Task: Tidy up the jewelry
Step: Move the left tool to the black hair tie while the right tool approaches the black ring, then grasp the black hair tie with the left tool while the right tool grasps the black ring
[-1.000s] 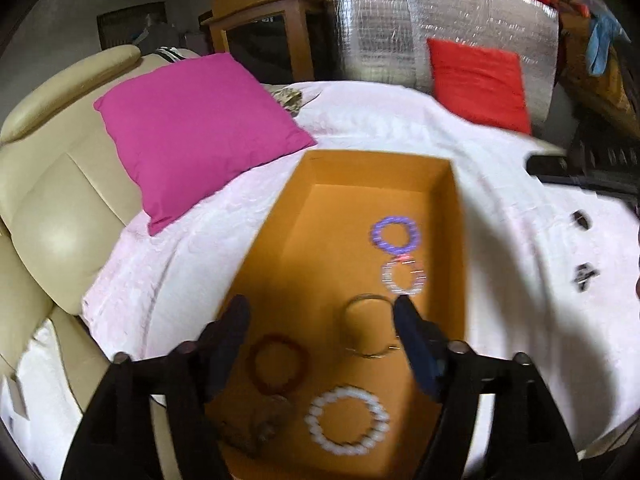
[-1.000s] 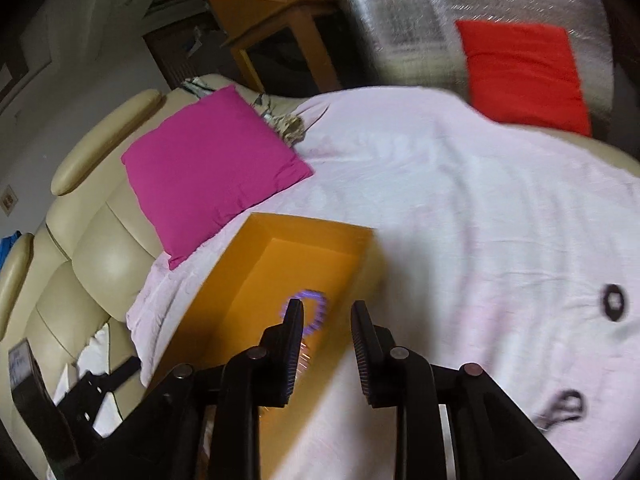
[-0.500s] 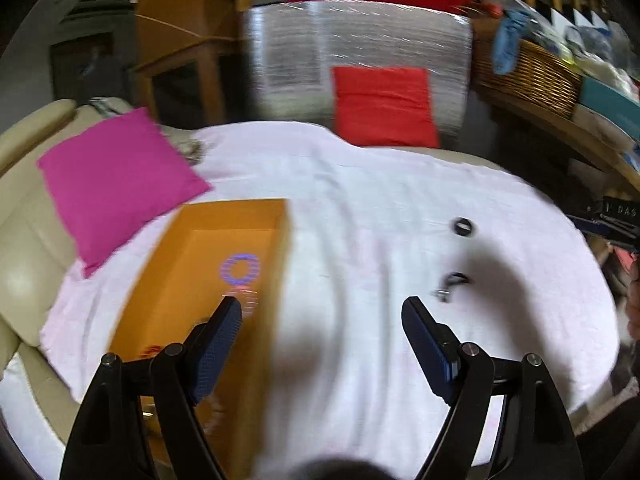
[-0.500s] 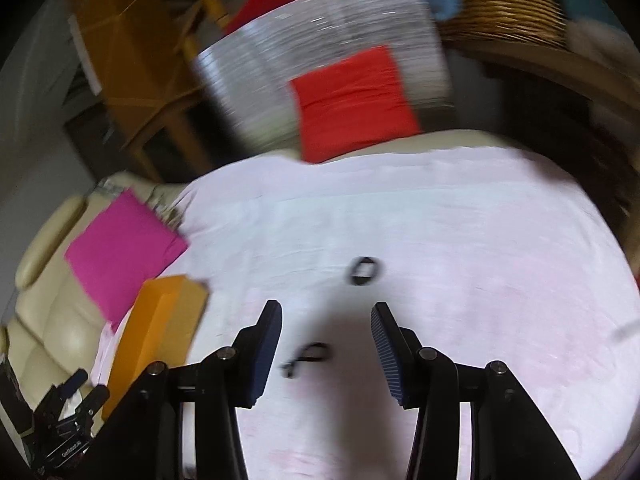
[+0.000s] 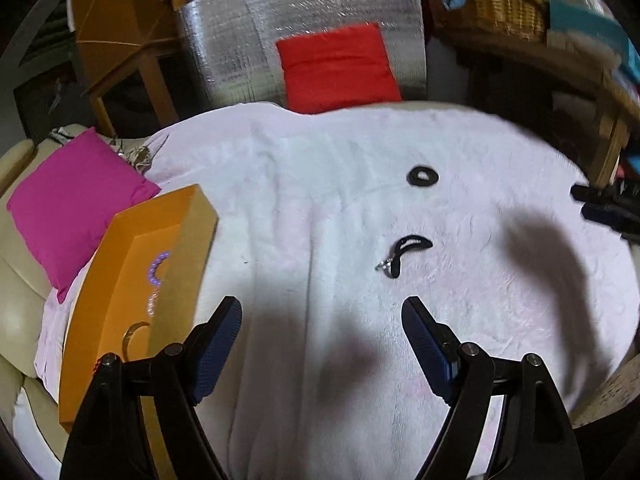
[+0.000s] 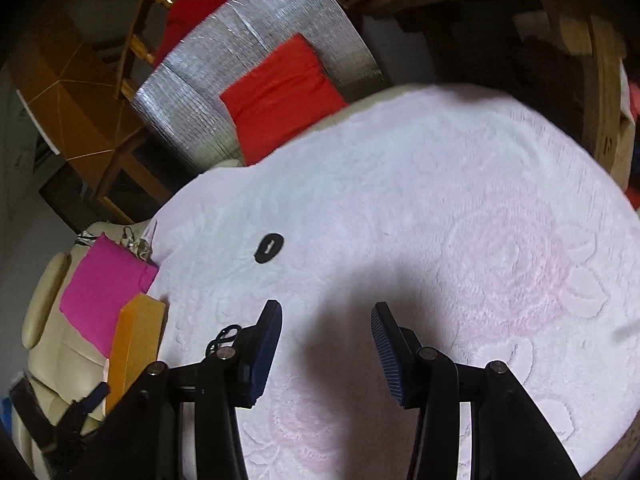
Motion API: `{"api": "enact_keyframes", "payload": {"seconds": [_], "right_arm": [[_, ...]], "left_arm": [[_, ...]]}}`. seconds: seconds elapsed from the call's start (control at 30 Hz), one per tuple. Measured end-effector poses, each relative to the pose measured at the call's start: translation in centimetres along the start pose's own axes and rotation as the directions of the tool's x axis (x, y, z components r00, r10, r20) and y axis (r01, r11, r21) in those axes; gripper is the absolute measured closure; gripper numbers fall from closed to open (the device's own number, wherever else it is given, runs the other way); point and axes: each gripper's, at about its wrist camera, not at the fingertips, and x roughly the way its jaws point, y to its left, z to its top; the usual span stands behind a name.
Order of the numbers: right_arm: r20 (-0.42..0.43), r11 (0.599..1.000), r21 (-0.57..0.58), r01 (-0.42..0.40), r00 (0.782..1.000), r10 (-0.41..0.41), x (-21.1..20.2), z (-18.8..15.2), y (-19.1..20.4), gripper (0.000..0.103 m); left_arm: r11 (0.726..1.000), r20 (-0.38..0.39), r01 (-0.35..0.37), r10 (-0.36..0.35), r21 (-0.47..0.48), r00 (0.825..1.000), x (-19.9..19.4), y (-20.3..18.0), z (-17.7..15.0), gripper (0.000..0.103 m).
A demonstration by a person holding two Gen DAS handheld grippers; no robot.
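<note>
An orange box [image 5: 188, 224] stands on the left of a pale pink blanket [image 5: 320, 208]. In it lie a purple bead bracelet [image 5: 157, 266], a pale bead bracelet [image 5: 152, 304] and a metal bangle [image 5: 134, 332]. On the blanket to its right lie a black ring [image 5: 423, 176] and a black curved piece with a small silver ring [image 5: 404, 254]. My left gripper [image 5: 322, 320] hangs open and empty just short of the curved piece. My right gripper [image 6: 326, 328] is open and empty over bare blanket. The black ring [image 6: 269, 248] lies ahead to its left, and the curved piece [image 6: 226, 334] peeks out beside its left finger.
A magenta cushion [image 5: 76, 208] lies beyond the box on a cream sofa [image 5: 16, 280]. A red cushion [image 5: 336, 68] leans on a silver foil panel [image 5: 280, 28] at the back. A wicker basket [image 5: 504, 4] and wooden furniture [image 5: 120, 28] stand behind. The other gripper [image 5: 608, 208] shows at the right edge.
Both grippers have swung right, from over the orange box to over the blanket with the black pieces. The right jaws have widened; the left stayed wide.
</note>
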Motion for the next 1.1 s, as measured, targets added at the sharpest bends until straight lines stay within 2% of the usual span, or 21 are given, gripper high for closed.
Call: {"api": "enact_keyframes", "payload": {"seconds": [0.17,0.33,0.57,0.73,0.9,1.1], "right_arm": [[-0.014,0.999,-0.04,-0.005,1.0,0.004,0.2,0.3,0.3,0.052],[-0.022,0.996,-0.091,0.013,1.0,-0.015,1.0,0.3,1.2,0.052],[-0.038,0.991,-0.13,0.035,0.998,-0.04,3.1,0.8,2.0,0.052],[-0.047,0.991,-0.133,0.003,0.999,-0.009,5.2,1.9,2.6,0.052],[-0.077,0.98,-0.187,-0.061,0.996,0.048,8.0,2.9,4.2,0.053],[-0.089,0.956,-0.281,-0.086,0.994,0.063,12.1,4.0,6.4,0.055]], "left_arm": [[1.0,-0.034,-0.012,0.012,-0.002,0.999,2.8,-1.4,0.5,0.02],[0.999,-0.021,-0.03,0.031,0.026,0.999,4.3,-2.5,1.5,0.02],[0.999,-0.024,-0.019,0.02,0.036,1.0,5.9,-3.2,2.4,0.02],[0.999,-0.038,-0.013,0.015,0.031,0.999,7.3,-3.2,2.7,0.02],[1.0,-0.056,0.029,-0.029,-0.001,0.998,8.7,-3.0,2.6,0.02],[0.988,-0.017,0.146,-0.147,-0.039,0.989,9.0,-2.8,2.7,0.02]]}}
